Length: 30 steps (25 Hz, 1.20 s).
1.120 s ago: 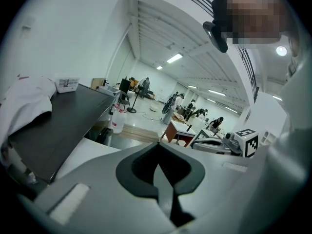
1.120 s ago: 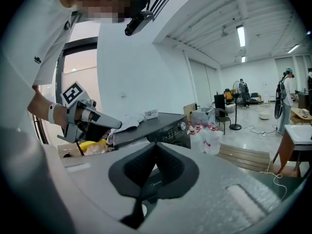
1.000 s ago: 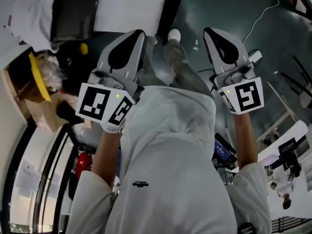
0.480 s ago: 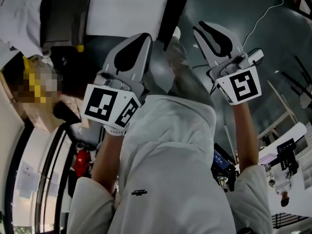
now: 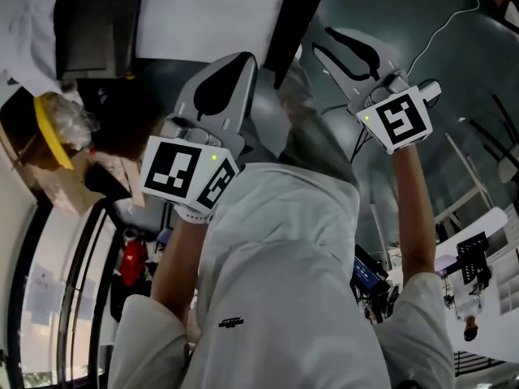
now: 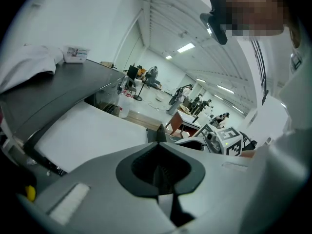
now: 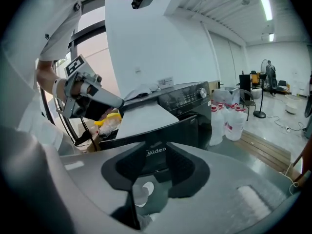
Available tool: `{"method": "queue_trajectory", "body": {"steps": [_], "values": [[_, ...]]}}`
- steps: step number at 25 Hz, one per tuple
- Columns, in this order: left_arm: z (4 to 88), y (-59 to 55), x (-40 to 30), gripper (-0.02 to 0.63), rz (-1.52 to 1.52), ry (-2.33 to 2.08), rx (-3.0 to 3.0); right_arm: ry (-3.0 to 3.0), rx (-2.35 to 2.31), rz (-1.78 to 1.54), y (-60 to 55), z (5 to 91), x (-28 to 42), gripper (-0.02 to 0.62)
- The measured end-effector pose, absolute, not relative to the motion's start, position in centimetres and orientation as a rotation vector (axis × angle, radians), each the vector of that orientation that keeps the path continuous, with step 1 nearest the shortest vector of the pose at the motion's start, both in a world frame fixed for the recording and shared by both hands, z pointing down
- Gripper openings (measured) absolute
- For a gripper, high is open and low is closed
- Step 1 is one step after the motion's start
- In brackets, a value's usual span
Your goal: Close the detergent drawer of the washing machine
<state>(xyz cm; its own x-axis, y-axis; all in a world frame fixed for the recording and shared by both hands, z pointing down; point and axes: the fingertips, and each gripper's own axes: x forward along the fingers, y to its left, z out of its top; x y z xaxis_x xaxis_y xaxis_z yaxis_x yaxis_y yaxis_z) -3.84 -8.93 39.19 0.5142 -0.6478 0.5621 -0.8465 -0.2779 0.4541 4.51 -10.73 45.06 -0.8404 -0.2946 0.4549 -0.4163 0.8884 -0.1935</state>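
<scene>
**Room.** We record a large white-walled hall with strip lights overhead and a dark floor [image 5: 389, 6]. Benches and distant figures stand well beyond the washing machine.

**Washing machine** [image 7: 156, 151]. It has a black front with a maker's badge and a pale flat top [image 5: 203, 14]. A dark control panel [image 7: 187, 96] shows just past that top.

**Detergent drawer.** It belongs to the machine's front, but we cannot pick it out in any view, nor tell whether it stands out or is pushed in. We judge the closing not yet begun, because neither gripper touches the machine. The reach to the drawer and the push home are both left to do.

**Person.** A white shirt [image 5: 284, 258] faces the machine. Both forearms are raised before the chest, and the tools aim at the machine, tipped a little downward.

**Left gripper** [image 5: 246, 61]. It is held close over the machine's near corner. Its jaws are pressed together at the tips, with nothing between them.

**Right gripper** [image 5: 318, 42]. It is held off the machine's front, above the floor. Its jaws have just been opening and now stand spread and empty, framing the badge on the machine.

**Lesser items.**
- Plastic jugs [image 7: 229, 118] stand on the floor beside the machine's front.
- A cardboard box [image 5: 69, 193] sits at the machine's other side.
- A white cable [image 5: 430, 31] lies well apart from the machine.
</scene>
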Motion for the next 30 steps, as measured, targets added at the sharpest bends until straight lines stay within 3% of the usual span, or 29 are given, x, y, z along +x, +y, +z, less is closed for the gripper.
{"method": "queue_trajectory", "body": {"steps": [4,10,30], "values": [[39.7,-8.6,-4.2,0.018,0.351,-1.223,2.002,-2.621,0.453,0.368,-10.9,46.2,3.9,0.153],[40.0,-8.3,-4.5,0.018,0.355,-1.23,1.979,-2.594,0.391,0.35,-10.9,46.7,3.2,0.149],[39.5,-6.9,-4.9,0.018,0.331,-1.245,1.949,-2.582,0.321,0.298,-10.1,45.9,2.2,0.041]]}}
